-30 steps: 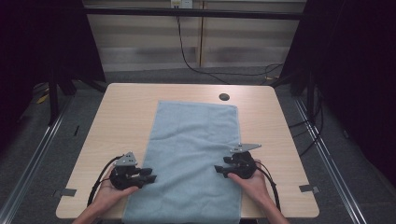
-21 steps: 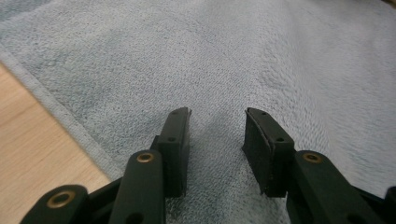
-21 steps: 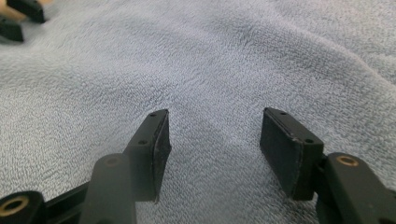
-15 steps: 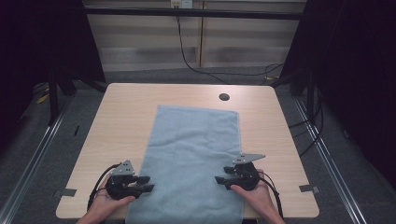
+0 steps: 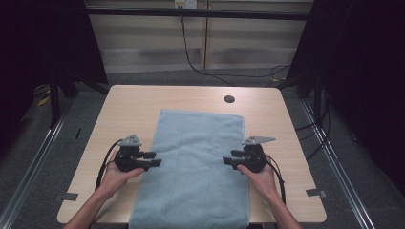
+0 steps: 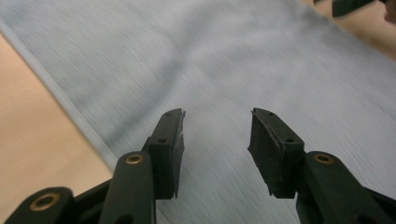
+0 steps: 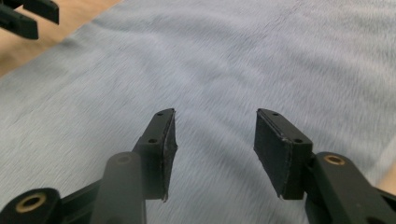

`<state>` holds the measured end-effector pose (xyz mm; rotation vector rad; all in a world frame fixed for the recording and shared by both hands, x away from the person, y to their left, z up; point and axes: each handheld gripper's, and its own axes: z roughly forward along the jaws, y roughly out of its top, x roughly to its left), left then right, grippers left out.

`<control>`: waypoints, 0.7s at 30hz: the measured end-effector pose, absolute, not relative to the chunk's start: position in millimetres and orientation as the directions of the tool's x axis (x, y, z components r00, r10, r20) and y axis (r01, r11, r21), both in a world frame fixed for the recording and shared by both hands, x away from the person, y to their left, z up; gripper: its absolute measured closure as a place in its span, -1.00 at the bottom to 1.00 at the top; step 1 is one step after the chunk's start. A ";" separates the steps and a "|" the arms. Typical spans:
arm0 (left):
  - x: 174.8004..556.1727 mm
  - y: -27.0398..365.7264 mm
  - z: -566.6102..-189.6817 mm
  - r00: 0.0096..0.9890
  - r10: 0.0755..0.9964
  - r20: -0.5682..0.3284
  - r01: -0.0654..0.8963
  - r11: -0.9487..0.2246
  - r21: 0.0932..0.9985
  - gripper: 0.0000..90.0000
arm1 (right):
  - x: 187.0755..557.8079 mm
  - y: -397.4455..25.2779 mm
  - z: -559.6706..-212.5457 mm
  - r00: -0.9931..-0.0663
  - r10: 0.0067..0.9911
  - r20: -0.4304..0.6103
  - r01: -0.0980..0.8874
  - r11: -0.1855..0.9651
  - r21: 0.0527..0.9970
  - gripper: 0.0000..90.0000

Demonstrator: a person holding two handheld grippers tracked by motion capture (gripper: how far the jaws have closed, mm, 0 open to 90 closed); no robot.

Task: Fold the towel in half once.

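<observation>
Both grippers, left (image 5: 154,159) at 9 o'clock and right (image 5: 229,160) at 3 o'clock of the towel (image 5: 196,162) (it lies flat at the table (image 5: 129,102) middle), have wide jaws and should pinch the long edges evenly together.

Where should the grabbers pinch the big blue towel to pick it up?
Probably its two long side edges. The towel lies flat on the table, so its middle offers no fold to pinch. The left gripper faces inward at the left edge and the right gripper at the right edge, both open. Each could slide one jaw under its edge from the side.
</observation>
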<state>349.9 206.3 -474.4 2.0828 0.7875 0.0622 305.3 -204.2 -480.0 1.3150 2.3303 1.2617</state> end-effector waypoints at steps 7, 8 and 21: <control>388.1 192.0 -487.4 0.750 0.642 -0.160 0.521 -0.425 0.740 0.20 | 333.9 -191.1 -489.3 -0.601 0.777 0.188 0.629 0.314 0.711 0.05; 390.2 188.1 -493.5 0.744 0.655 -0.134 0.525 -0.448 0.723 0.15 | 336.7 -191.1 -491.0 -0.595 0.780 0.193 0.636 0.310 0.707 0.04; 345.3 199.1 -501.6 0.796 0.600 -0.086 0.468 -0.517 0.717 0.11 | 306.6 -188.4 -500.5 -0.631 0.762 0.148 0.618 0.378 0.689 -0.04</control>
